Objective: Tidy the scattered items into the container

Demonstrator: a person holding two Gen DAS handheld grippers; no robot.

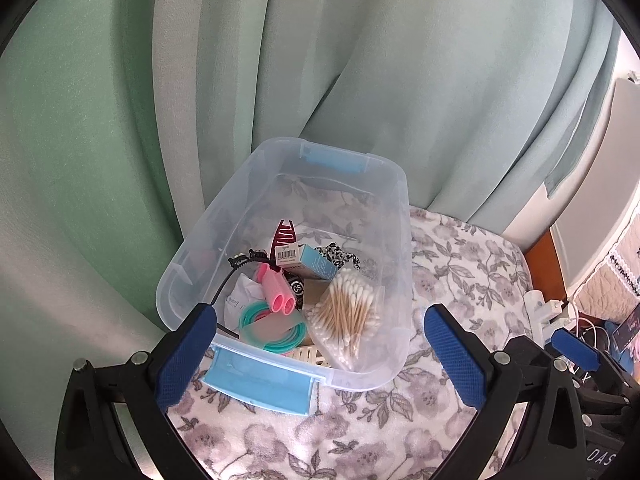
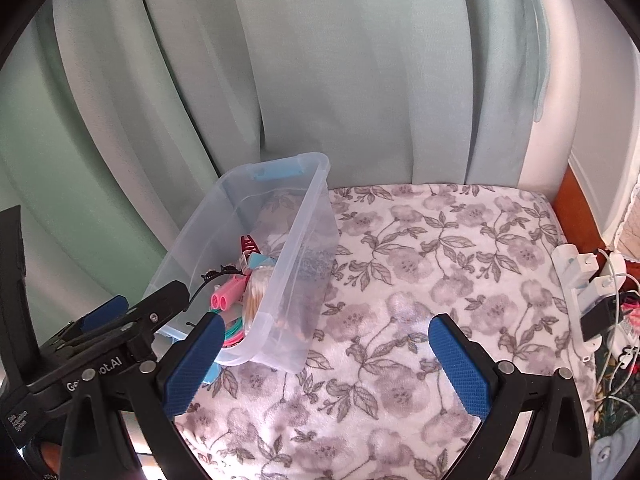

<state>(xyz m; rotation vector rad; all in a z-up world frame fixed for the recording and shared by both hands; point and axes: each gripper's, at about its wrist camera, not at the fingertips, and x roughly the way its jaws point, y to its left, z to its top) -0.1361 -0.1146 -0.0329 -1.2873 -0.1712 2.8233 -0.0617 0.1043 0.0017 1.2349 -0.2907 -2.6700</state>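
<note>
Left tool point(image 1: 320, 344): jaws spread wide, nothing between the pads, hanging over the near end of the container point(image 1: 400, 208). Right tool point(image 2: 326, 364): also wide open and empty, above bare floral blanket point(image 2: 440, 248) to the right of the container.

Container is a clear plastic tub with blue latches, sitting on the blanket against the green curtain point(image 1: 360, 60). Inside, bunched at the near end: bag of cotton swabs point(image 1: 348, 312), pink handles point(image 1: 278, 294), teal coil point(image 1: 272, 330), small blue box point(image 1: 316, 266), red hair clip point(image 1: 285, 234), a black cord point(image 1: 224, 284). No loose items visible on the blanket in either view; task looks close to finished.

Risks: the black cord rises toward the left tool's finger, so a snag could drag contents back out. Tub rests on soft bedding; a nudge to the rim could tip it
</note>
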